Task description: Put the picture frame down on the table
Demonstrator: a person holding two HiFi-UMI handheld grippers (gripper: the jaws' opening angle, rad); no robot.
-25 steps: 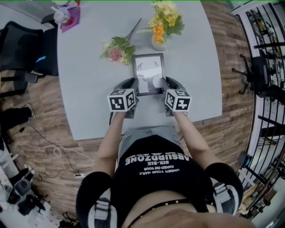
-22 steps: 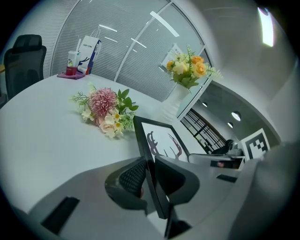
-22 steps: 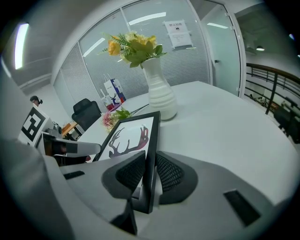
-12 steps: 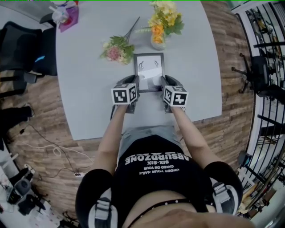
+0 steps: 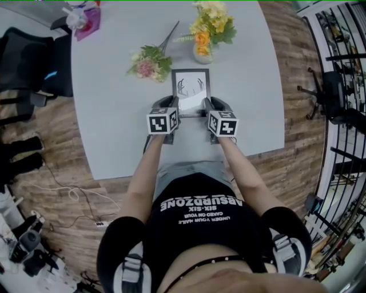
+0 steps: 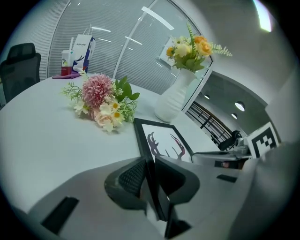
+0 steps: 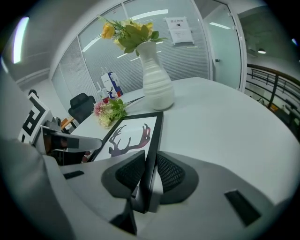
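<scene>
A black picture frame (image 5: 191, 90) with a deer-antler print is held face up, low over the grey table (image 5: 114, 114), between my two grippers. My left gripper (image 5: 171, 110) is shut on the frame's left edge (image 6: 151, 161). My right gripper (image 5: 208, 109) is shut on the frame's right edge (image 7: 151, 161). In the left gripper view the print (image 6: 164, 143) shows beyond the jaws, and the right gripper view shows the print (image 7: 129, 136) too. Whether the frame's far end touches the table is hard to tell.
A white vase of yellow and orange flowers (image 5: 207, 34) stands just beyond the frame. A pink bouquet (image 5: 150, 63) lies to its left. A pink pouch with items (image 5: 86, 17) sits at the far left corner. A black office chair (image 5: 34, 63) stands left of the table.
Both grippers have carried the frame forward, away from the person and closer to the vase, and it looks lower and flatter than a second ago.
</scene>
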